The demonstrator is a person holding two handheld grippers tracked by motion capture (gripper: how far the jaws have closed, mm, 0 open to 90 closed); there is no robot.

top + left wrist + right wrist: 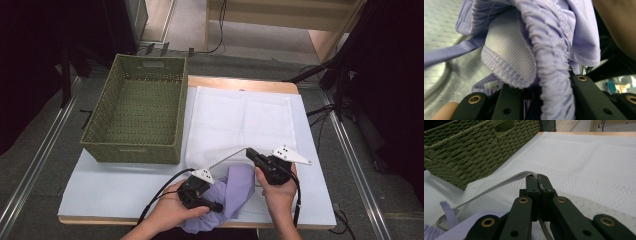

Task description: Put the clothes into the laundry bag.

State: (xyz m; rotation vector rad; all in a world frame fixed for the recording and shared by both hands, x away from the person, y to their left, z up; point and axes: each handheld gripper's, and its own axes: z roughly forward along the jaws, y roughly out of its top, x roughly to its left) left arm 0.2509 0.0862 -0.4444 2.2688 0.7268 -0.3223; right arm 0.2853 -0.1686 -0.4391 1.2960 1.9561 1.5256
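In the high view, a person's two hands come in from the bottom edge, each holding a gripper over a white cloth [240,120] spread on the table [115,190]. The lilac garment [235,192] lies bunched at the near edge of the table, between the hands, partly on the cloth. The left gripper [216,206] points right into the garment's lower folds. The right gripper [250,153] points up and to the left, its jaws pressed together on a thin grey strap [227,157] that runs taut from the jaw tips down toward the garment. A green woven basket [137,110] stands on the left of the table, its side just beside the white cloth and well apart from both grippers.

In the left gripper view, the garment [536,50] crowds the lens: a gathered elastic edge runs down between the black jaws, with a ribbed pale panel to its left. The jaws stand a little apart with fabric between them; whether the pads press on it cannot be told. A lilac strap [451,51] stretches off to the left over the grey-white cloth [439,22]. The fabric hides the table ahead.

In the right gripper view, the jaws are pinched shut on the grey strap [499,186], which curves away to the lower left. The white cloth [584,157] stretches ahead, and the basket [474,147] fills the upper left. A corner of the garment [474,220] shows at the bottom left.
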